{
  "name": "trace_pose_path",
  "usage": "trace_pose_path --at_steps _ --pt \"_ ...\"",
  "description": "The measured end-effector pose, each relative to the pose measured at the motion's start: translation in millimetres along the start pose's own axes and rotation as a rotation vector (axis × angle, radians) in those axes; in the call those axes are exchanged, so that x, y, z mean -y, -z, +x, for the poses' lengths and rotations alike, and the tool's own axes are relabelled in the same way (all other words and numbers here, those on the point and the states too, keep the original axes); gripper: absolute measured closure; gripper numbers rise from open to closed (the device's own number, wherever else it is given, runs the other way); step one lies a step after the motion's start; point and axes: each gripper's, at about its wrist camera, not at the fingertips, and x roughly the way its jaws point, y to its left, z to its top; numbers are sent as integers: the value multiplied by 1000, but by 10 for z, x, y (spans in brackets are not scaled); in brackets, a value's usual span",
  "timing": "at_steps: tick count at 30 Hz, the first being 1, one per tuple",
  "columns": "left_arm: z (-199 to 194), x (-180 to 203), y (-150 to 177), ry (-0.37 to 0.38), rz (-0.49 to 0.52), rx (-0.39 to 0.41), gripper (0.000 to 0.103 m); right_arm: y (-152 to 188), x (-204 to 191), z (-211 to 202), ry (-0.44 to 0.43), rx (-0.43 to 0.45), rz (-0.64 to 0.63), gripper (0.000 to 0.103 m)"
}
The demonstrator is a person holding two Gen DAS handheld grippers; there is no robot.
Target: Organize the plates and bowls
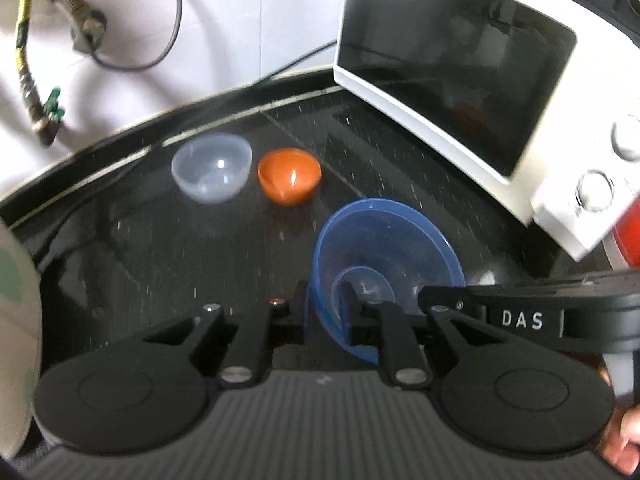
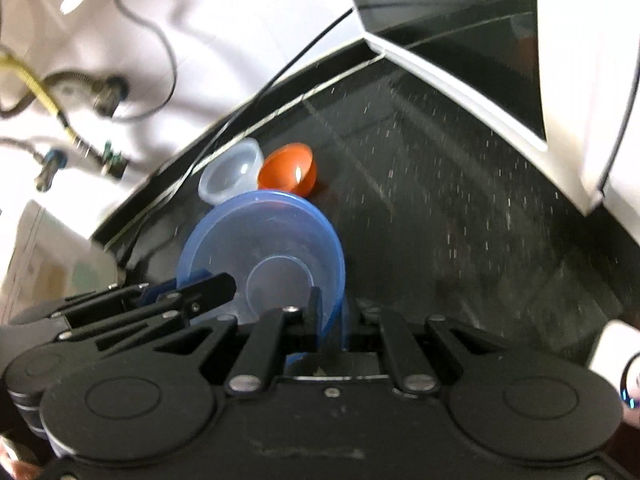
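Note:
A large translucent blue bowl [image 1: 384, 248] is held by its near rim, tilted, over the black countertop [image 1: 160, 248]. My left gripper [image 1: 323, 293] is shut on the rim's left part. In the right wrist view my right gripper [image 2: 338, 304] is shut on the blue bowl [image 2: 264, 248] at its right rim. The right gripper's finger [image 1: 440, 294] reaches in from the right, and the left gripper's finger [image 2: 212, 286] from the left. Behind stand a small clear bowl [image 1: 212, 168] and a small orange bowl [image 1: 289, 176], side by side, both upright.
A white microwave [image 1: 460, 92] with a dark door fills the right side of the counter. The white wall behind carries hoses [image 1: 28, 80] and a cable. A pale rounded object [image 1: 16, 320] sits at the left edge, a red item [image 1: 628, 236] at the right edge.

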Motion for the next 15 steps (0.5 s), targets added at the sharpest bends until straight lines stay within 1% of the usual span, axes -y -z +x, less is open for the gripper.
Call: trace_pose_path --at_steps 6,10,15 --pt "-158 6 365 27 7 -48 88 330 -33 -193 -14 -71 -27 94" --pt "-175 82 539 35 4 -70 88 492 -24 -251 -7 -100 -43 94" --pt "-161 93 681 46 -17 -97 88 619 -1 -233 -1 -141 -53 94"
